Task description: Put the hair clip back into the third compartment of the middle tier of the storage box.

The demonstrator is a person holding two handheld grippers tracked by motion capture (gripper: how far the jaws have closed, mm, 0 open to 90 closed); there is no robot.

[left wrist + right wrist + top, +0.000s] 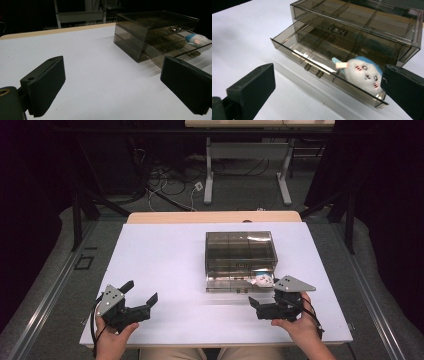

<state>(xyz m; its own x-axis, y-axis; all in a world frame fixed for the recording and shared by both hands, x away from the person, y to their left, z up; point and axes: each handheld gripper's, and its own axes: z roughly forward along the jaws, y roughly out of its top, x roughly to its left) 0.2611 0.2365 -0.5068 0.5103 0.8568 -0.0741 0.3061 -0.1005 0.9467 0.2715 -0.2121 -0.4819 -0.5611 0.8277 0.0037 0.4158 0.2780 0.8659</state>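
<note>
We are seeing a smoky brown translucent drawer box (240, 254) on a white table (160, 265), a white-and-blue plush toy (364, 72) with pink cheeks just ahead of our black right gripper (269, 301).

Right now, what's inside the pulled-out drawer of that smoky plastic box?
A small white and blue plush toy lies in the right-end compartment of the open drawer. Its other compartments look empty. The drawer's back, under the organizer box, is seen only dimly.

In front of me a smoky, see-through drawer box (241, 251) stands on the white table, its lower drawer (312, 53) pulled open toward me. In that drawer's right-hand compartment lies a small plush toy (362, 73) — white, blue-topped, pink-cheeked — face up.
</note>
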